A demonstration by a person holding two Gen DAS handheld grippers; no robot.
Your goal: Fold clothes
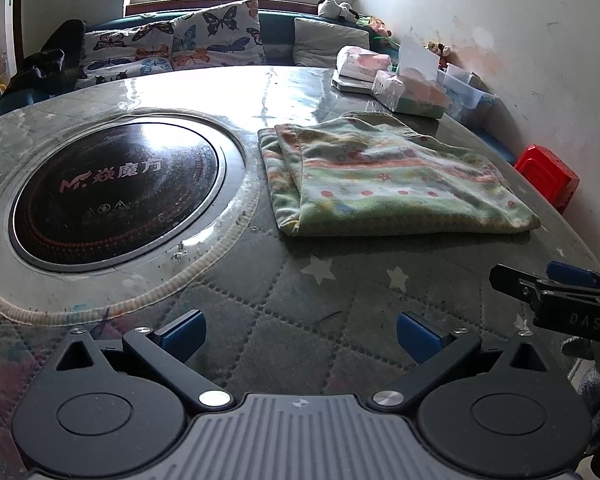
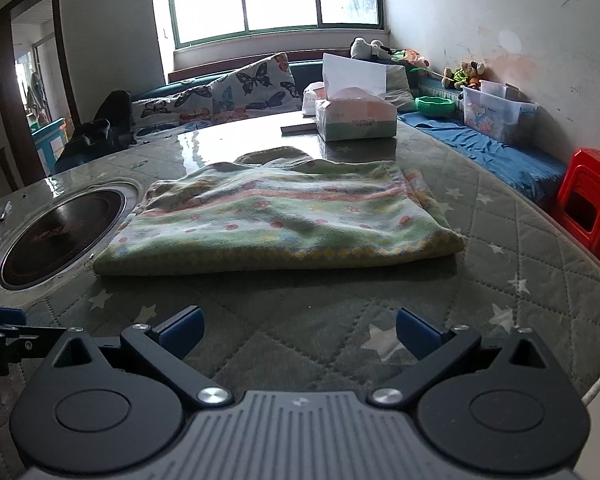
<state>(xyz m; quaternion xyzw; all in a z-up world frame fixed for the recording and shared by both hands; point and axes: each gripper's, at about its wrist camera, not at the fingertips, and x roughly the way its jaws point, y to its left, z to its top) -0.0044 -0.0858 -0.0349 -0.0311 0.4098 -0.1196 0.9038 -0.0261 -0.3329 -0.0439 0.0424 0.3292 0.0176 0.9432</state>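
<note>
A folded green patterned garment (image 1: 384, 178) lies flat on the quilted table cover (image 1: 284, 292), right of the round cooktop. It also shows in the right wrist view (image 2: 276, 220), straight ahead. My left gripper (image 1: 300, 336) is open and empty, low over the cover, short of the garment. My right gripper (image 2: 298, 334) is open and empty, just in front of the garment's near edge. The right gripper's fingers (image 1: 548, 284) show at the right edge of the left wrist view. The left gripper's fingertip (image 2: 2, 316) shows at the left edge of the right wrist view.
A black round cooktop (image 1: 116, 188) is set into the table at the left. Tissue boxes (image 2: 354, 116) stand at the far side. A red stool (image 2: 592, 204) and a bench with bins (image 2: 496, 114) lie to the right. A sofa with butterfly cushions (image 1: 172, 44) is behind.
</note>
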